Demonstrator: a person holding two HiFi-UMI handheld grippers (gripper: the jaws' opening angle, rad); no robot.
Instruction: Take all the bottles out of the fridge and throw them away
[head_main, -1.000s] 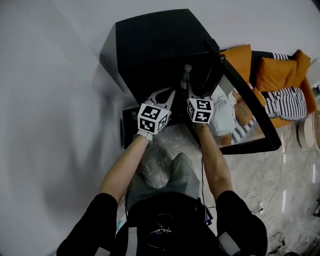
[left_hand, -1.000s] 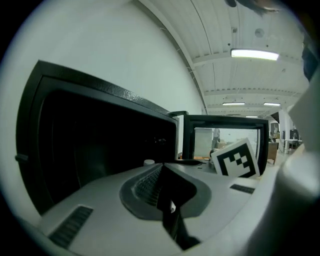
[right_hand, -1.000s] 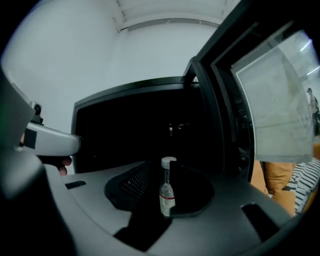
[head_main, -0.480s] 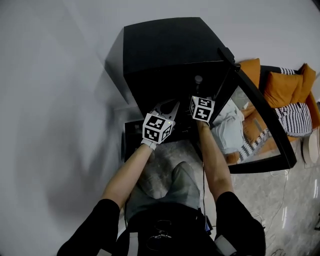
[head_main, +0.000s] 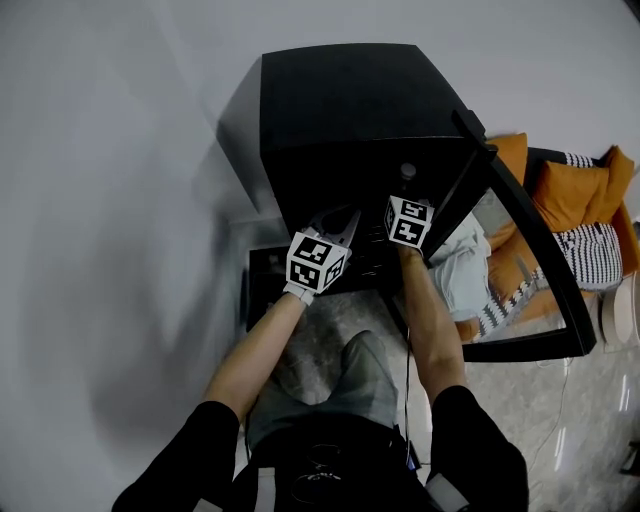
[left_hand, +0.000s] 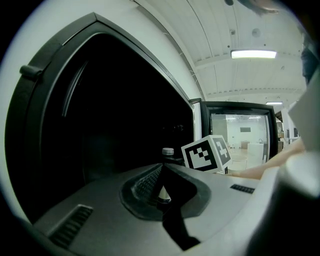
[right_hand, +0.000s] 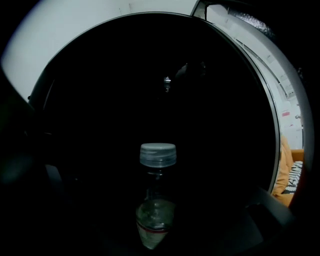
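Clear plastic bottle (right_hand: 156, 222) with a grey screw cap stands upright inside the black fridge (head_main: 350, 100), at its right side near the open glass door (head_main: 540, 248). Versus a second ago, the right gripper (head_main: 406, 190) has moved further in, and the gap from its marker cube to the cap is smaller. Its jaws are spread wide with the bottle between them, and contact can't be made out in the dark. The left gripper (head_main: 342, 218) stays at the fridge's near edge, jaws pressed together with nothing between them. Count: one bottle, one fridge, two grippers. The bottle label has a red band, and its writing is unreadable.
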